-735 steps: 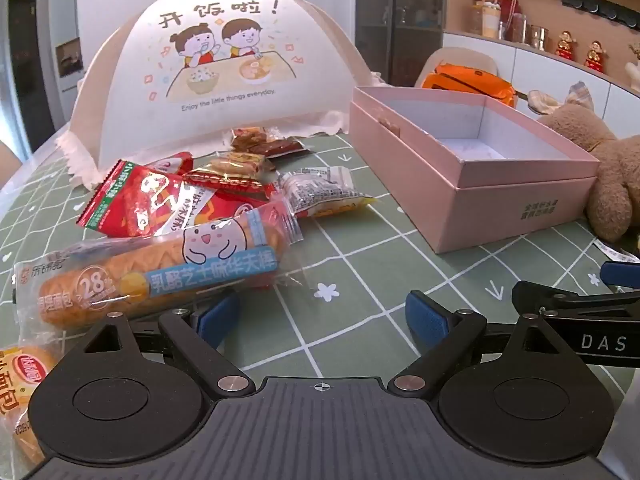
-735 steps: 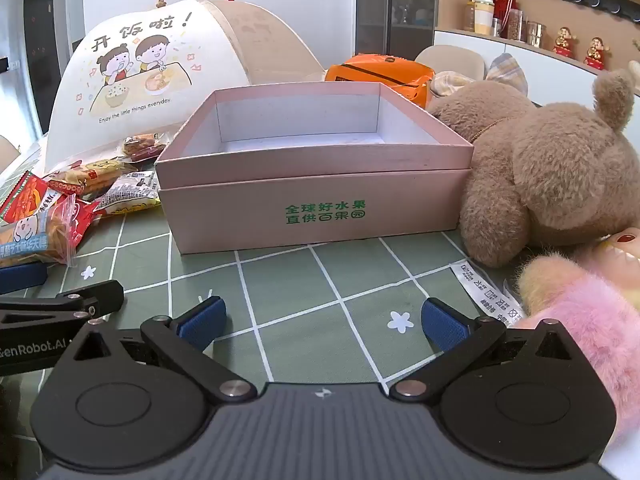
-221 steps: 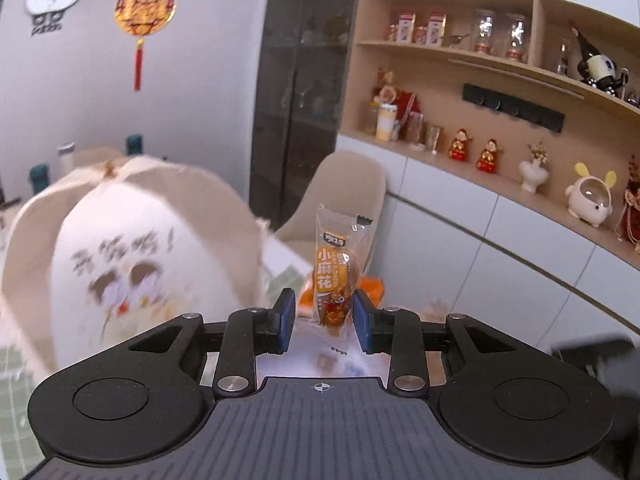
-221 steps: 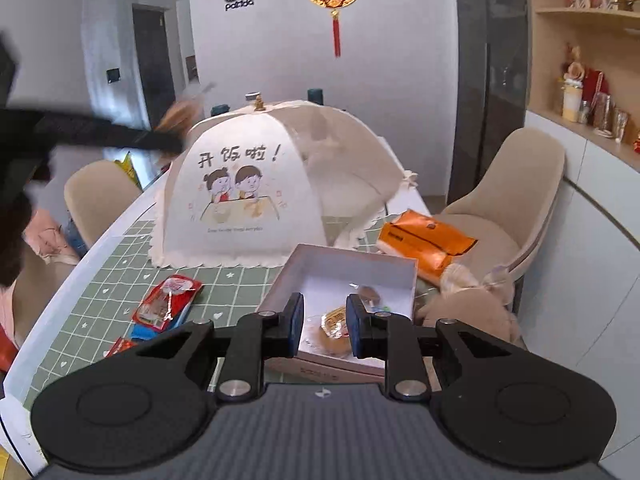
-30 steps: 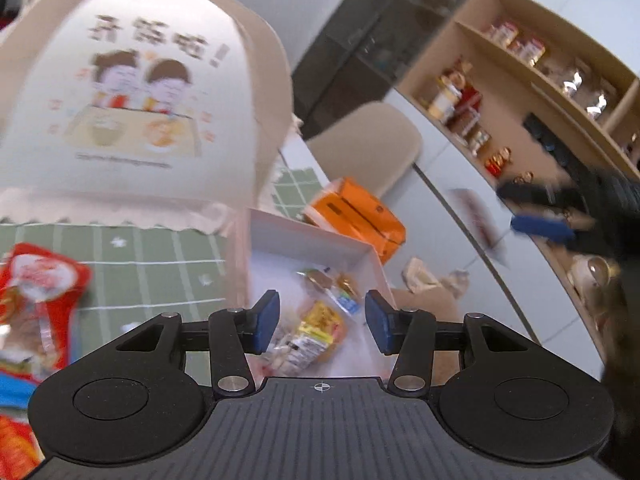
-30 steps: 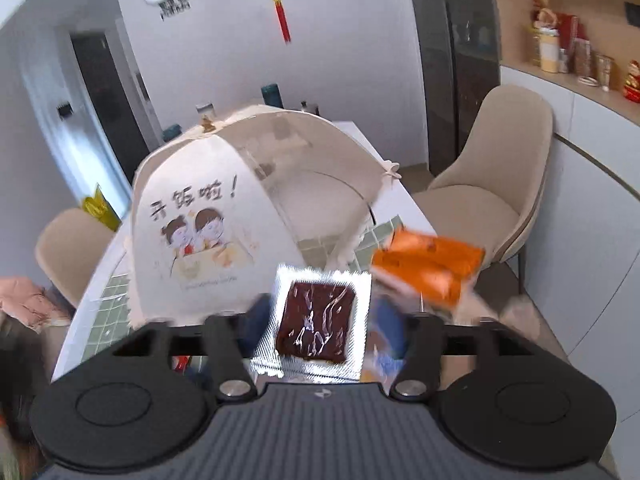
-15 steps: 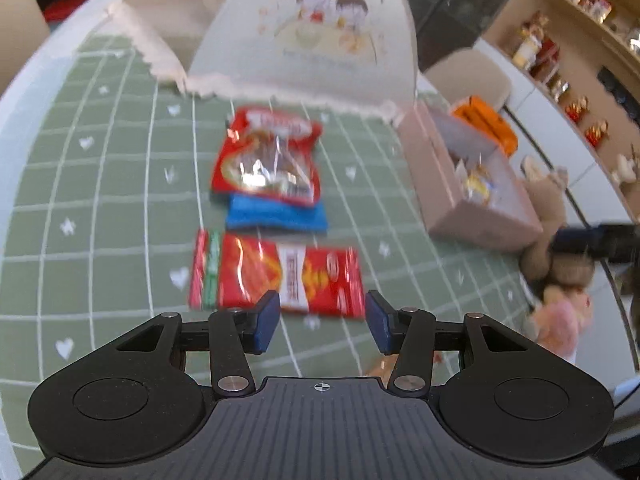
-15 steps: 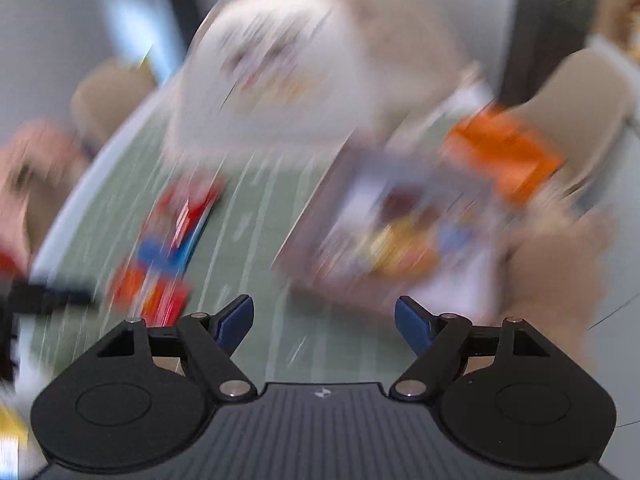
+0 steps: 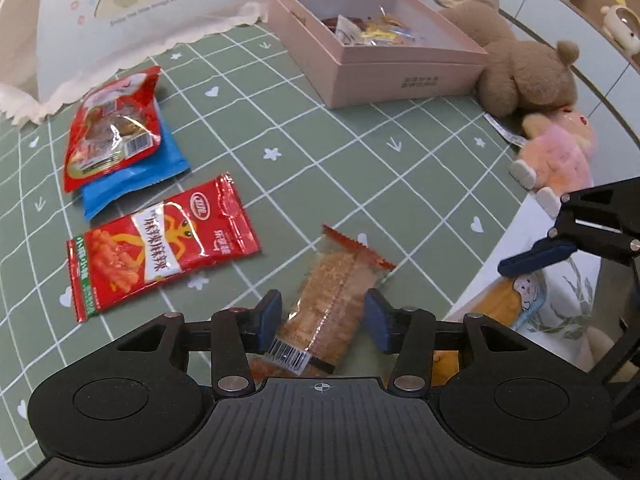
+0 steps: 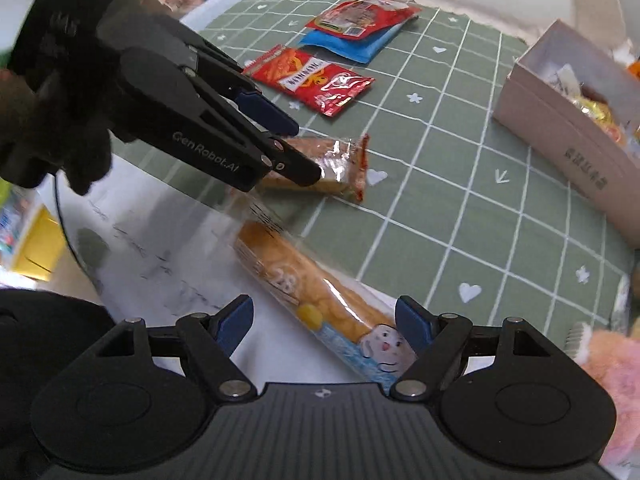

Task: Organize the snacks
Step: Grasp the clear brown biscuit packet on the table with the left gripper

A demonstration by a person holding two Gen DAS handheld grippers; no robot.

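The blue fingers (image 9: 269, 317) of the left gripper (image 9: 323, 321) stand apart on either side of a clear-wrapped biscuit pack (image 9: 329, 308) that lies flat on the green checked tablecloth (image 9: 360, 152) — gaps show between each pad and the wrapper, so nothing is pinched. The right gripper (image 10: 324, 322) is spread wider still, its fingers straddling a long bread snack in clear and blue wrap (image 10: 316, 300) that lies slantwise across the table's near edge, half on the cloth and half on the white marbled surface (image 10: 160, 256); its pads do not press it either. In the right wrist view the left gripper shows from the side, hanging tilted over the biscuit pack.

Farther along the cloth lies a red snack bag with orange sticks printed on it (image 9: 160, 240), and beyond it a red pouch with a clear window (image 9: 112, 128) rests on top of a blue packet (image 9: 136, 176). The pink box (image 9: 380, 68) sits well apart from them, open, with several small wrapped snacks inside — too small to tell apart. A brown teddy bear (image 9: 524, 72) leans against the box's far corner, a pink plush toy (image 9: 556, 156) just beside it. A cream mesh food cover with a cartoon print (image 9: 140, 8) stands behind the pouches.
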